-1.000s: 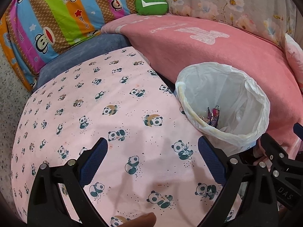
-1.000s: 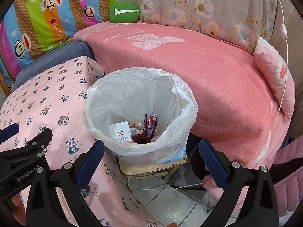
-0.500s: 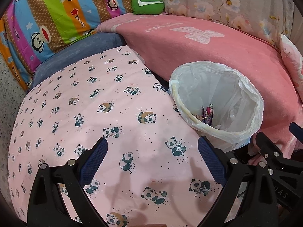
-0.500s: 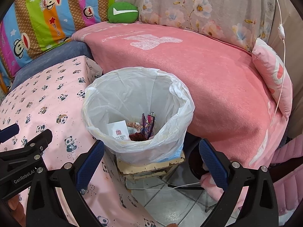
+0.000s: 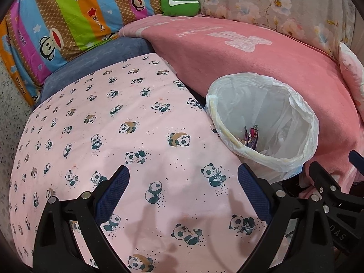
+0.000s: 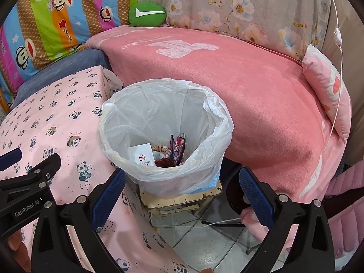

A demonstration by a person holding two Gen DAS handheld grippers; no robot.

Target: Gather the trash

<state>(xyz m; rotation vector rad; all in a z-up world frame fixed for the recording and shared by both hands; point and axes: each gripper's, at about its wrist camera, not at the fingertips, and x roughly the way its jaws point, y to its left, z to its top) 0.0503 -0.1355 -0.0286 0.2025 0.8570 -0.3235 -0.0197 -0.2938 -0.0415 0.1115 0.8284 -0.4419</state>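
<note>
Landmark: the trash bin (image 6: 163,141), lined with a white plastic bag, standing on a worn cream stool (image 6: 182,200).
Right view only: the stool, grey floor tiles (image 6: 204,250) below the bin, a white card (image 6: 141,154) with red print among the bin's contents, and a thin white cord (image 6: 336,45) far right of the bin.
Left view only: the wide spread of the panda-print cloth (image 5: 113,136) left of the bin (image 5: 264,122).
Trash: card, purple wrappers (image 6: 177,145) and a dark red-brown scrap, all at the bin's bottom.
Left gripper (image 5: 182,195): released, jaws wide apart, empty, over the cloth just left of the bin.
Right gripper (image 6: 182,195): released, empty, jaws spread in front of the bin.
Behind the bin: pink blanket (image 6: 227,79), green cushion (image 6: 146,14).
Hard to make out: in the left view the bin's near rim hides most contents; the card's small print is unreadable.
</note>
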